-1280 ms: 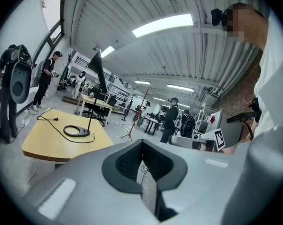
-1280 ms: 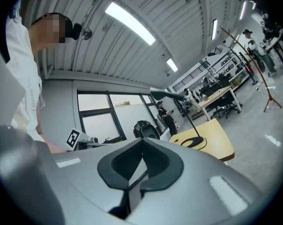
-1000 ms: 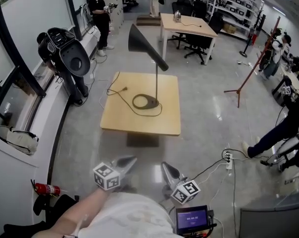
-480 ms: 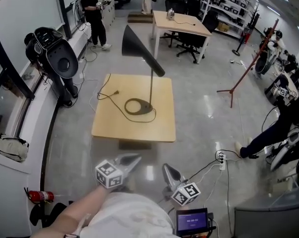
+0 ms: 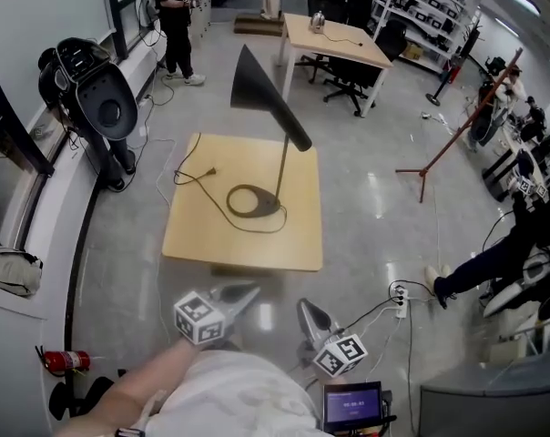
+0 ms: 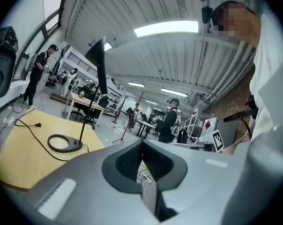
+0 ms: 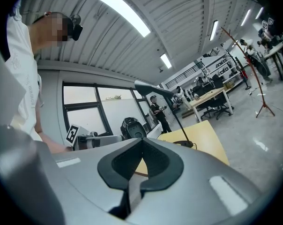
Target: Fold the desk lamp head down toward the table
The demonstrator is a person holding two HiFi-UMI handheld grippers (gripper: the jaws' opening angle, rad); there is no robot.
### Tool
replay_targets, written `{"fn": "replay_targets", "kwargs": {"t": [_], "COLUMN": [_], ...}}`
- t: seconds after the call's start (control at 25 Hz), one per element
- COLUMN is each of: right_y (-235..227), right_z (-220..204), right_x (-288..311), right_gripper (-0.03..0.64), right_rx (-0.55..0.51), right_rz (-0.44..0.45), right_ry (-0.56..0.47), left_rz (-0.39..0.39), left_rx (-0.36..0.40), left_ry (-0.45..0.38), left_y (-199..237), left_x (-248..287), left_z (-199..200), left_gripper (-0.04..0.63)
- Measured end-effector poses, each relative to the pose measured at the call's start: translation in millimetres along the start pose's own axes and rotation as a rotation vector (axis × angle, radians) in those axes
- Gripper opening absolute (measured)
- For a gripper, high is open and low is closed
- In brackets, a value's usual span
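Since the left gripper and right gripper hover short of the worktop's near edge with jaws closed on nothing, they should open before reaching the lamp head, raised high over its base near the worktop's middle.

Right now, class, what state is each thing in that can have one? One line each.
Desk lamp head: raised, not yet folded down.
Lamp plug: loose on the table, unplugged.
Left gripper: shut, empty, short of the table.
Right gripper: shut, empty, short of the table.
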State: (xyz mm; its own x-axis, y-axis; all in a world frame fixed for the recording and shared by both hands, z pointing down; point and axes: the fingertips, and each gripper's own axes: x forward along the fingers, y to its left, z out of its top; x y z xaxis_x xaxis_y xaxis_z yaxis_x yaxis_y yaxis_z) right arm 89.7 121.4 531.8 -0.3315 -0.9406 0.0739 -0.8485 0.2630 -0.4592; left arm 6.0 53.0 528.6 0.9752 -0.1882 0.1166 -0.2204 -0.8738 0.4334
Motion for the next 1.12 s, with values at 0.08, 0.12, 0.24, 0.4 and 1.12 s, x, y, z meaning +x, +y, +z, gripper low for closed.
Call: {"fn": "replay_targets", "kwargs": {"t": [0.08,0.12,0.24,0.4,1.12], "right_y": [-1,-1,-1,-1,-29], "right_z": [2,3,6,8,31], "right_x": [7,10,23,41,107], "right_gripper": [0.012,0.012,0.012,0.012,0.012], "right_rx": [-0.011,-0.015,-0.023,-0.025,-0.083], "right_rz": [0.004,0.006,0.007,0.008,-0.006], "right_ry": [0.011,0.014,0.018,0.021,0.034], "left_rz": [0.005,0.006,0.005,0.000,0.068], "left_rx": [-0.001,-0.001,-0.003,-0.007,0.011], "left_ry": [0.003,0.004,0.003,0.000,-0.032], "left_y": [6,10,19,31,100], "left_x": [0,0,-1,-2,-13], "left_z": [0,1,6,11,50], "left_gripper": [0.002,0.002,0.002,0.002,0.002]}}
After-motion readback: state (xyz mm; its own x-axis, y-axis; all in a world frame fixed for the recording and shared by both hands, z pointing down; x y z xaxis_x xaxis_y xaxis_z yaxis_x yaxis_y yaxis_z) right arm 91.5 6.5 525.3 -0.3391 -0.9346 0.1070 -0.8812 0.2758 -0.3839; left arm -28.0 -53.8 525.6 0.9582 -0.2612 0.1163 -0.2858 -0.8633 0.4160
